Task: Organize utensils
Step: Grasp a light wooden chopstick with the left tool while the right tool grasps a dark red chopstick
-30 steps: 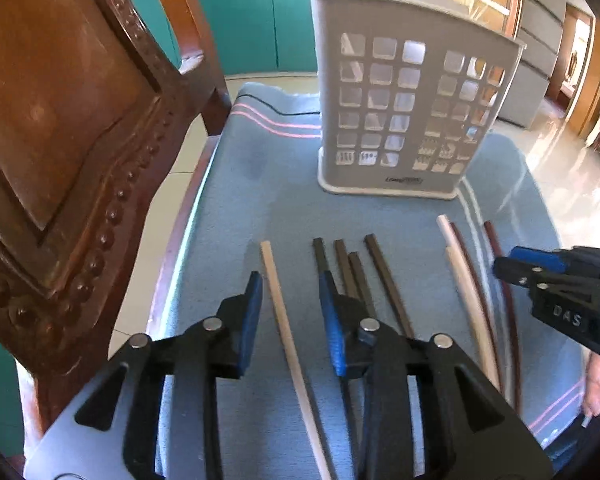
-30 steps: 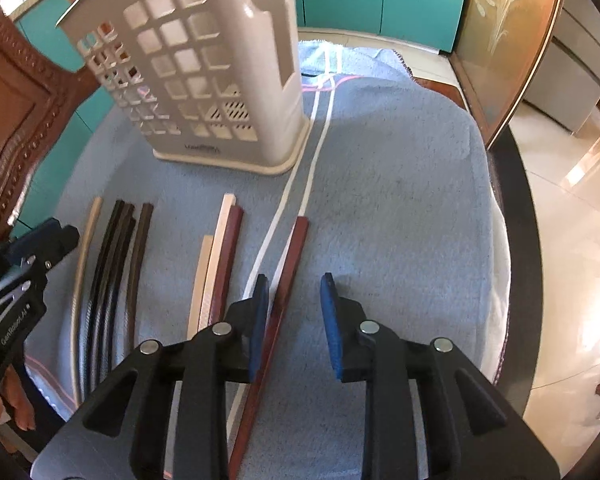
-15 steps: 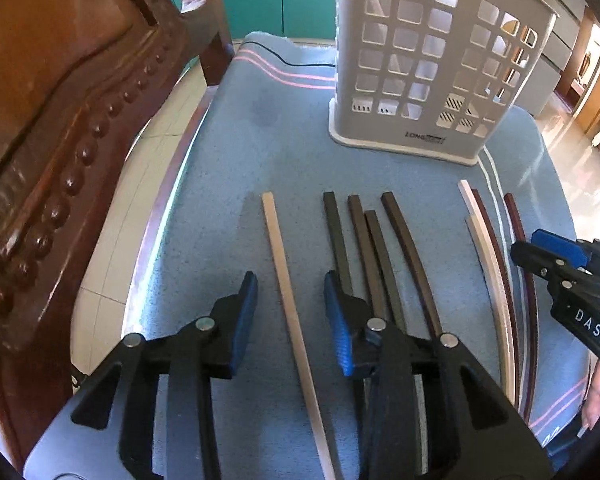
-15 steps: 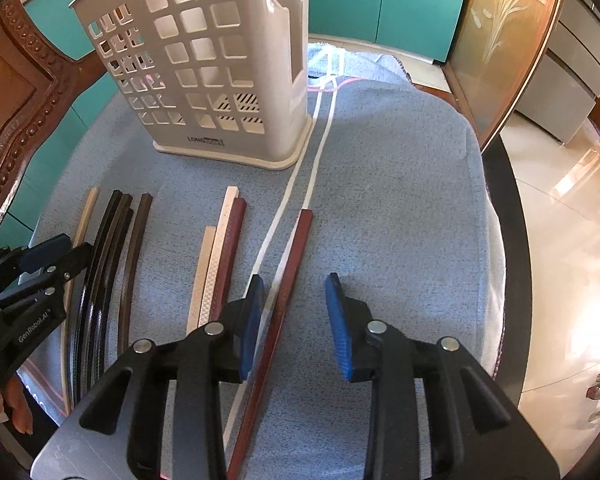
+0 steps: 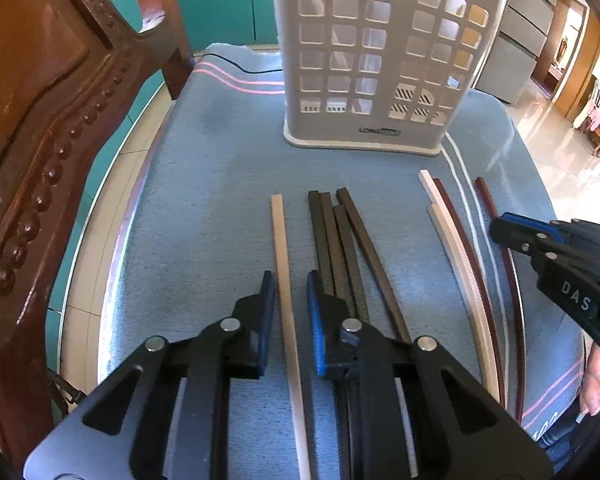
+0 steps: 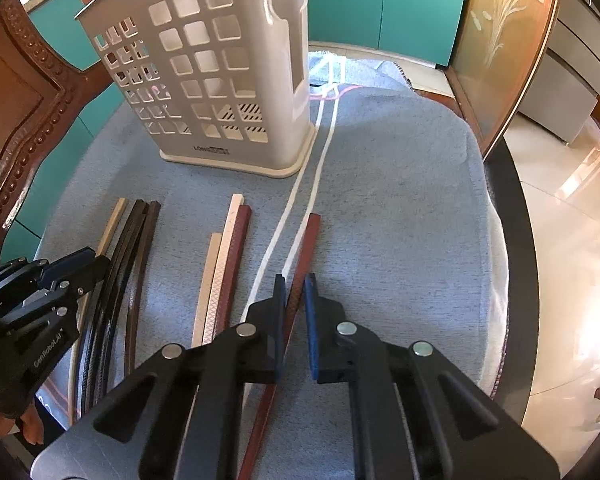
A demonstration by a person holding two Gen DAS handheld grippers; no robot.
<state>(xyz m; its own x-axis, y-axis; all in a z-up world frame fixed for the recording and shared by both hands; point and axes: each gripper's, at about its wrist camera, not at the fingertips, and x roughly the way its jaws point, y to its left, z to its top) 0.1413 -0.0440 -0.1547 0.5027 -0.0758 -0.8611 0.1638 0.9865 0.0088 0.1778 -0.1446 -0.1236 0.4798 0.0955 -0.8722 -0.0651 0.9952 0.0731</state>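
Blue-clothed tabletop (image 5: 220,184) carries grey utensil holder (image 5: 380,60) at far edge, chopsticks laid in front. Left view: your left hand-held gripper (image 5: 291,296) narrowly parted, straddling beige chopstick (image 5: 280,240); dark chopsticks (image 5: 340,240) just beside. Right view: your right hand-held gripper (image 6: 295,300) narrowly parted around red-brown chopstick (image 6: 306,248).

A table is covered by a blue cloth (image 5: 220,208) marked with pale stripes. On the cloth a grey perforated utensil holder (image 5: 380,64) is stood upright at the far side. Nearer, chopsticks are laid side by side: one beige stick (image 5: 281,248), a touching cluster of dark sticks (image 5: 340,240), a cream-and-maroon group (image 5: 452,232), and one maroon stick (image 6: 306,256) apart.
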